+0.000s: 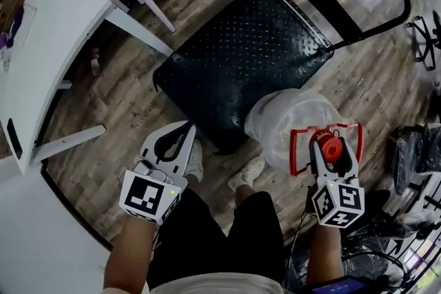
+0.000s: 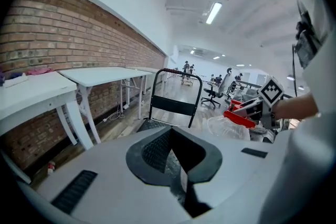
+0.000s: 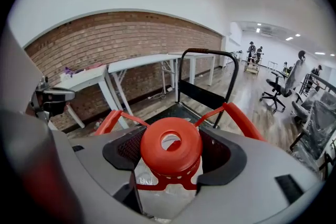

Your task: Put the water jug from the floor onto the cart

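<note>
The clear water jug (image 1: 289, 120) with a red cap (image 1: 331, 147) and a red carry handle (image 1: 302, 148) is at the near right corner of the black cart (image 1: 241, 58). My right gripper (image 1: 332, 156) is shut on the jug's neck, just under the cap (image 3: 170, 144). I cannot tell whether the jug's base is on the floor. My left gripper (image 1: 182, 141) is shut and empty, by the cart's near edge. In the left gripper view its jaws (image 2: 184, 186) meet, with the cart's push handle (image 2: 176, 73) and the jug (image 2: 226, 127) beyond.
White tables (image 1: 48, 45) stand along the brick wall at left, with a small bottle (image 1: 94, 62) on the floor beneath. An office chair (image 1: 427, 31) and plastic-wrapped items (image 1: 413, 162) crowd the right side. The person's shoes (image 1: 251, 172) are close to the cart.
</note>
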Demonstrator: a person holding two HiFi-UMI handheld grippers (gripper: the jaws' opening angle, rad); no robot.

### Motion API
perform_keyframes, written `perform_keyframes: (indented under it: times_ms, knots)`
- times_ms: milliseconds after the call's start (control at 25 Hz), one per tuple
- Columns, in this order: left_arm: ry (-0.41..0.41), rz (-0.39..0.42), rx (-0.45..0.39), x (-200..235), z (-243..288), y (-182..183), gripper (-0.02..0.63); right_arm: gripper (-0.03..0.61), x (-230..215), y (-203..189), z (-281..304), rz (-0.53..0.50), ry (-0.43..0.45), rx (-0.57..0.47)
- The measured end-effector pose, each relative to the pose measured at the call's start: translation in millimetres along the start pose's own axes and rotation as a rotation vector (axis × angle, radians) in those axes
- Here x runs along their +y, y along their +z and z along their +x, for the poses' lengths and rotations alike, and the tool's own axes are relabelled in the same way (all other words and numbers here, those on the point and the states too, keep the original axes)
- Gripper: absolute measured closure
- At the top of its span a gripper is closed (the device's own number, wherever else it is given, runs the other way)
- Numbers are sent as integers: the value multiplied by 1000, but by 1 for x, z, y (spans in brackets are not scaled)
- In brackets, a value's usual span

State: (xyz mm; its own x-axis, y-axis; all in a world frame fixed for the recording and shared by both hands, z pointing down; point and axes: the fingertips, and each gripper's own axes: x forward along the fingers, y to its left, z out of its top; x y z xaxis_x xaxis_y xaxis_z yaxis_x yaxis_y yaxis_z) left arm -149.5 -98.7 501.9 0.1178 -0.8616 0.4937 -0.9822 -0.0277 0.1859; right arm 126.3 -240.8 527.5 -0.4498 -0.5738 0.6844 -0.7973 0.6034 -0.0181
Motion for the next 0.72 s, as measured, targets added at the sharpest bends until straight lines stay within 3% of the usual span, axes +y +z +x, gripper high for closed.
perform_keyframes:
  times_ms: [280,720]
  knots:
    - [116,-64,-1,65,-59,-24,614,264,91,14,34,-40,123,2]
    - [190,-137,-10,115,-106,-50,614,264,186,4,78,-115,222,52]
